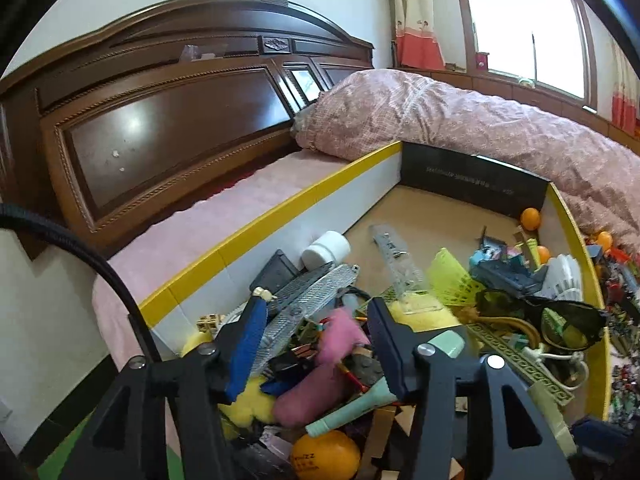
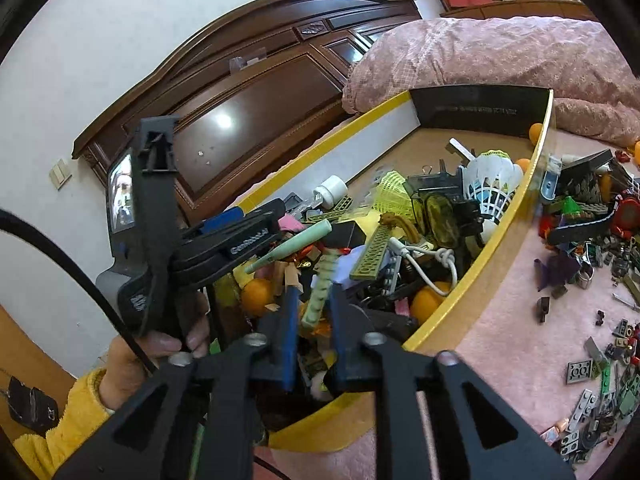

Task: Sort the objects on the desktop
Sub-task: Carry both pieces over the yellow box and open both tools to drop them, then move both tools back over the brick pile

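Yellow-rimmed box point(image 2: 486, 248) on pink bedsheet point(image 2: 500, 332), holding mixed clutter: pink plush piece point(image 1: 320, 372), mint-green pen point(image 1: 352, 408), sunglasses point(image 1: 560, 316), white bottle point(image 1: 326, 249), shuttlecocks, orange balls. Left gripper point(image 1: 316, 320): fingers apart over the heap, straddling the pink plush piece (contact cannot be judged). Right gripper point(image 2: 314, 298): fingers narrowly parted either side of a pale green studded brick strip point(image 2: 320, 290), grip uncertain; further loose bricks point(image 2: 592, 400) lie on the sheet outside the box.
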`<state>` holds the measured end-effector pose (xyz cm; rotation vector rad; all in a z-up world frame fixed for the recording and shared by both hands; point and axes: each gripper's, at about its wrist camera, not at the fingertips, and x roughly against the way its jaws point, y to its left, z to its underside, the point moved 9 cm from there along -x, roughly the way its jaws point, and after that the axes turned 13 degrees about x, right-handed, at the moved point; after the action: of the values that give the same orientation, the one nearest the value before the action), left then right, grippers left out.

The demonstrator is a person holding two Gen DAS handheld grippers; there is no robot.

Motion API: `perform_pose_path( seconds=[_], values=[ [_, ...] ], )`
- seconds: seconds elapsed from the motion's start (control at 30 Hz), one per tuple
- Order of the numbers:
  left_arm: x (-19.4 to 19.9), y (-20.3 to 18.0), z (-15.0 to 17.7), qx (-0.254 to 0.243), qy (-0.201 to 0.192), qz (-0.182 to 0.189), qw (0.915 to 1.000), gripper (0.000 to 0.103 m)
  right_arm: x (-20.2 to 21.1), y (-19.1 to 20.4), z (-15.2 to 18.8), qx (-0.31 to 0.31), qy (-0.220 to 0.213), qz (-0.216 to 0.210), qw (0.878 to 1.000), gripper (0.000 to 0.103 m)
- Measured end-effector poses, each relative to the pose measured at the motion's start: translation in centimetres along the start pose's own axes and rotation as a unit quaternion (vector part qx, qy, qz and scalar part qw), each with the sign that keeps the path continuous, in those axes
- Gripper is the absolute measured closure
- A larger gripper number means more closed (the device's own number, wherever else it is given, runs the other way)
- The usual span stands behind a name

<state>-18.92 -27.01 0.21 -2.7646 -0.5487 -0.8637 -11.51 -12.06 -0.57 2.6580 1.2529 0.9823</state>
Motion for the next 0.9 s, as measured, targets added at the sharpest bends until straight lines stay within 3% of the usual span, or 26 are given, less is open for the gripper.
perform_pose_path(
  seconds=[0.03, 0.1, 0.47, 0.6, 0.9],
  values=[
    [0.0, 0.1, 0.1, 0.001, 0.002, -0.002, 1.0000, 0.049, 0.1, 0.1, 0.0, 0.003, -0.003, 0.000, 1.000, 0.066],
    [-0.1, 0.2, 0.2, 0.006, 0.006, -0.003, 1.0000, 0.049, 0.8, 0.5, 0.1, 0.010, -0.013, -0.002, 1.000, 0.058],
    [2.3, -1.2, 0.8, 0.027, 0.016, 0.029, 0.9991, 0.049, 5.1, 1.1, 0.8, 0.030, -0.031, 0.004, 0.999, 0.045],
    [4.7, -2.7, 1.3, 0.032, 0.016, 0.058, 0.9976, 0.049, 8.2, -0.1, 2.6, 0.020, -0.027, 0.015, 0.999, 0.043],
    [10.3, -8.8, 4.1, 0.010, 0.018, 0.127, 0.9917, 0.049, 15.9, -5.4, 9.3, 0.018, 0.015, 0.108, 0.994, 0.043]
  ],
)
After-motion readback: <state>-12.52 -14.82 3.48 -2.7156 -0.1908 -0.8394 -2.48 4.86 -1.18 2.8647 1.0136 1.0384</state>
